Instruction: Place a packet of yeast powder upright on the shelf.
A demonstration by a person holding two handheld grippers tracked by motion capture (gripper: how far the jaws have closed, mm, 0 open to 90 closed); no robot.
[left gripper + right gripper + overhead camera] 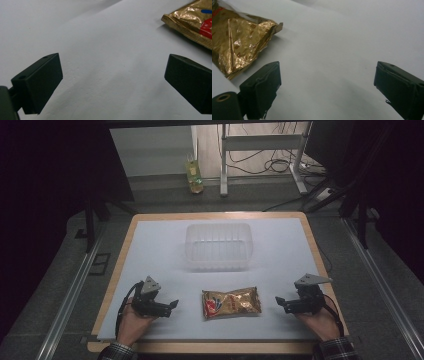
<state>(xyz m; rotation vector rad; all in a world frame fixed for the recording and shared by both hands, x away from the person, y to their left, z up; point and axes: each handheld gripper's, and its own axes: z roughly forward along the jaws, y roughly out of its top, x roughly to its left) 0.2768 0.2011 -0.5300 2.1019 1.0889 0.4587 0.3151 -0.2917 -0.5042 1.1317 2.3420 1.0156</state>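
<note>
Nothing gripped yet: my left tongs (172,304) and right tongs (280,301) both sit with jaws apart on the desk (150,245), flanking the gold snack bag (231,302); likely next move is pinching it and lifting toward the clear tub (219,246).

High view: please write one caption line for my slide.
Two hand-held grippers, left and right, both open, flank a golden snack bag lying before an empty clear plastic container.

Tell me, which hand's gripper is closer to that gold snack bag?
Right, only slightly. The right gripper sits just right of the gold snack bag; the left gripper sits a bit farther off its left end.
</note>
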